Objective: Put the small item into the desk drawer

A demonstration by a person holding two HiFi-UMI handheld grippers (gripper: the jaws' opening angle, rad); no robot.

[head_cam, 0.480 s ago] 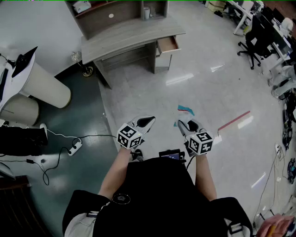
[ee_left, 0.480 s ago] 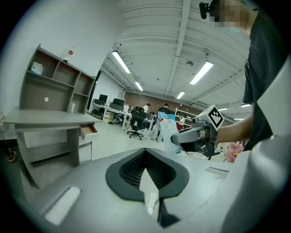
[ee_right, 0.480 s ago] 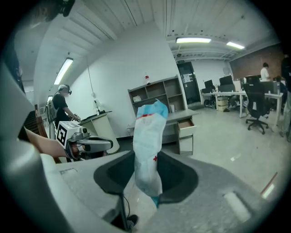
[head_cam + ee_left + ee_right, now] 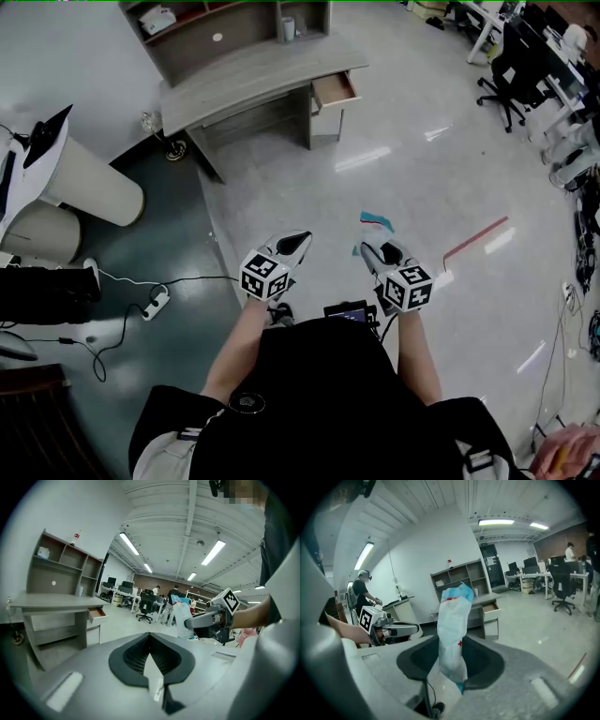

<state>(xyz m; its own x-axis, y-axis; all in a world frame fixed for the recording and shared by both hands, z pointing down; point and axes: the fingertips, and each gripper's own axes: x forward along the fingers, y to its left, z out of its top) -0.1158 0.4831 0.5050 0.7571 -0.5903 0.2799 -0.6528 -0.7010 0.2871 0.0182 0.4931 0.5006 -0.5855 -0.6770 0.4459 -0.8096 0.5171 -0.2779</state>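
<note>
Right tongs (image 4: 371, 247) grip an upright white-and-blue packet (image 4: 452, 620), whose red cross shows only in the right gripper view. Left tongs (image 4: 150, 634), just beside, are closed and empty. Open desk drawer (image 4: 335, 89) hangs under the tabletop (image 4: 253, 75), well ahead of both tongs.

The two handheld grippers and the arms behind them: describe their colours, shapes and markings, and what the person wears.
The left gripper and the right gripper look alike: pale grey-white shells that taper to a point, black and ribbed inside the jaws. Each carries at its rear a white cube printed with black square markers. The person wears a black top whose sleeves leave the forearms bare.
</note>
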